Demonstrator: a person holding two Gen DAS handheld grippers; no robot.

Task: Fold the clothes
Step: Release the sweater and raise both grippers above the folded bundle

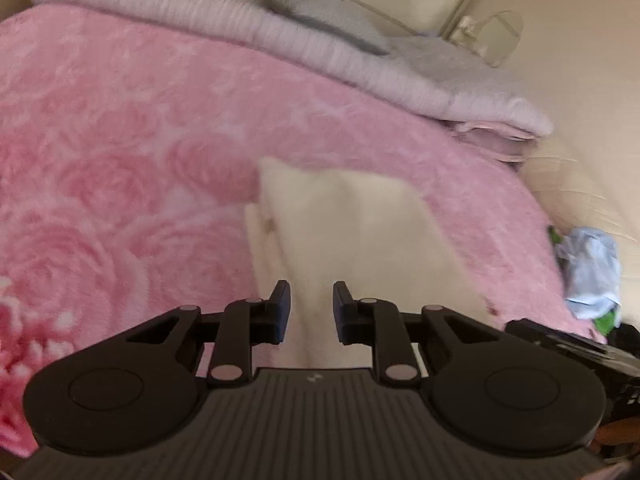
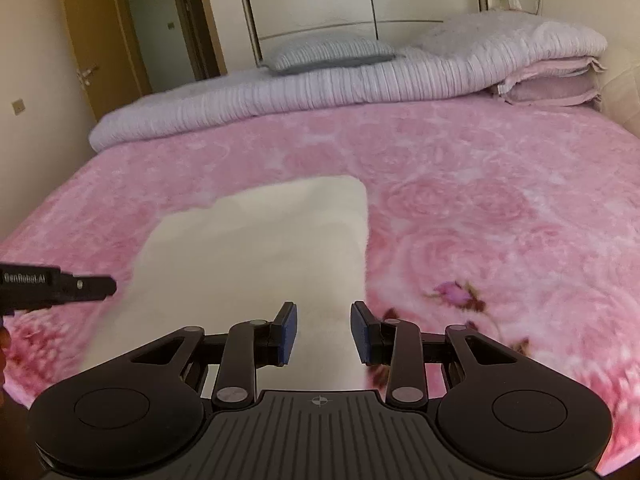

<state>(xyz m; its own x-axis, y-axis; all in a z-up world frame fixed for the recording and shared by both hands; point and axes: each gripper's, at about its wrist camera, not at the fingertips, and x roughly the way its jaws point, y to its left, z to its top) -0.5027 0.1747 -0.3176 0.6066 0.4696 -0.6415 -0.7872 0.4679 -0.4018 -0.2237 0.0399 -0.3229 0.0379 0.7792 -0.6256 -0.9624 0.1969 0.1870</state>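
Cream garment (image 2: 256, 264) lies folded on the pink bed (image 2: 500, 208), long axis running away from both parted, empty grippers (left (image 1: 311, 312), right (image 2: 323, 334)), the right one squarely over its near end

Pink rose blanket (image 2: 480, 184) covers bed; grey pillow (image 2: 328, 54) on folded ribbed quilt (image 2: 360, 80).

Plush pink rose-print fleece blanket (image 2: 480, 184), fuzzy, matt. Cream folded cloth garment (image 2: 256, 256), soft, matt, smooth-looking though blurred. Ribbed pale lilac quilt (image 2: 320, 84), corded texture, matt. Grey striped fabric pillow (image 2: 328, 54). Left gripper (image 1: 311, 308) and right gripper (image 2: 324, 334): matt black plastic, ridged body, blue rubbery pads, dull metal pivot pins. Glossy yellow-brown wooden door (image 2: 100, 32). Crumpled pale blue cloth (image 1: 592, 272).
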